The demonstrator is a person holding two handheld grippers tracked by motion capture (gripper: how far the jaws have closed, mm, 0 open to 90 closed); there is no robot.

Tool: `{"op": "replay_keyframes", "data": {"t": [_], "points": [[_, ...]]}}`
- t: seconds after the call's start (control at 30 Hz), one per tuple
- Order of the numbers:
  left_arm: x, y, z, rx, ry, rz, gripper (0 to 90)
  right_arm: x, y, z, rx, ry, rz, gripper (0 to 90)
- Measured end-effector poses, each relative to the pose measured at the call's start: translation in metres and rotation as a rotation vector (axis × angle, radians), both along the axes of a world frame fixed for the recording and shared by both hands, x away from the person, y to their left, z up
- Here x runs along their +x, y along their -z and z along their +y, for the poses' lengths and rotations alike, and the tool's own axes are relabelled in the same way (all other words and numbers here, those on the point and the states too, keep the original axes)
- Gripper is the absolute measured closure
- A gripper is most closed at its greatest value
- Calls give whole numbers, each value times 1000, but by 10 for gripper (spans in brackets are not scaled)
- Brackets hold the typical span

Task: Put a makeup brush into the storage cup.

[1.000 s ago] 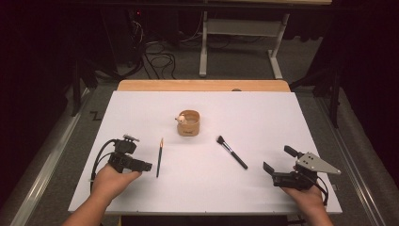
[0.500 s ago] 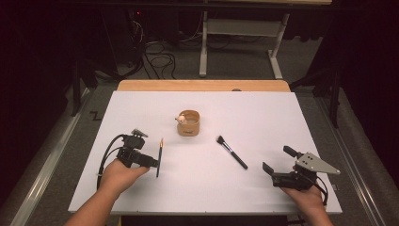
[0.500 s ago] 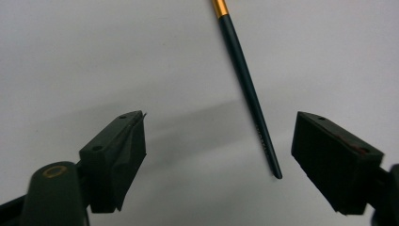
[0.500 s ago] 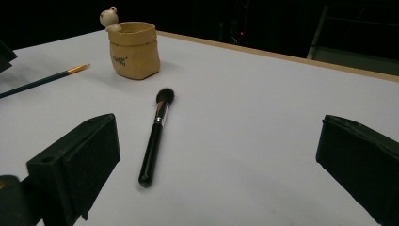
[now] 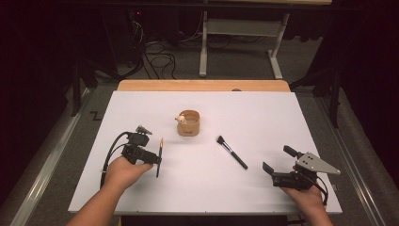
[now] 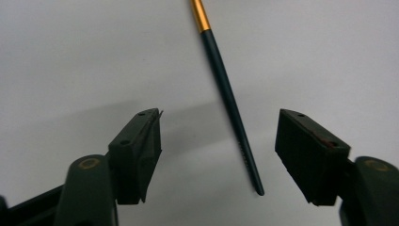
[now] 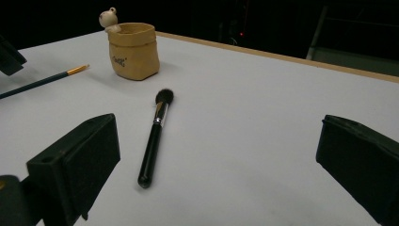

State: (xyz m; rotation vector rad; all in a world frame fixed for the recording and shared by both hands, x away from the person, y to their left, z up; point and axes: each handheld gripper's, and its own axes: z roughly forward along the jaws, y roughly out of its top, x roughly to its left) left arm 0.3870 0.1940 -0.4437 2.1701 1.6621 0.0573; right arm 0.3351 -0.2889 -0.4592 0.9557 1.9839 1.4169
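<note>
Left gripper (image 6: 219, 141) jaws closing, not yet gripping; thin brush (image 6: 230, 101) lying on table between them, nearer one pad.

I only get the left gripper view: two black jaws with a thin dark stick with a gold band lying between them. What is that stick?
Observer: It looks like a thin brush. In the high view, its gold end points toward a small tan pot.
Operator: Is it gripped?
Observer: No. The left gripper has just been closing its jaws around the handle, but the pads are clear of it.
Operator: Anything else out there?
Observer: A black makeup brush lies right of the pot.
Operator: And the other hand?
Observer: The right gripper is at the front right of the table, open, with nothing in it.
</note>
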Motion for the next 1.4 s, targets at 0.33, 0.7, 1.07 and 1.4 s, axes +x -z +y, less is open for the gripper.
{"op": "replay_keyframes", "data": {"t": [0.33,0.7,1.07,1.4], "points": [[2,1,-7,27,7,20,411,0,0,1,1,-1,0,9],[5,3,-18,64,26,28,466,0,0,0,0,2,-5,14],[7,8,-23,94,35,44,512,-1,1,1,-3,0,-2,15],[9,13,-31,109,31,57,571,-1,0,1,-8,-6,-7,15]]}}
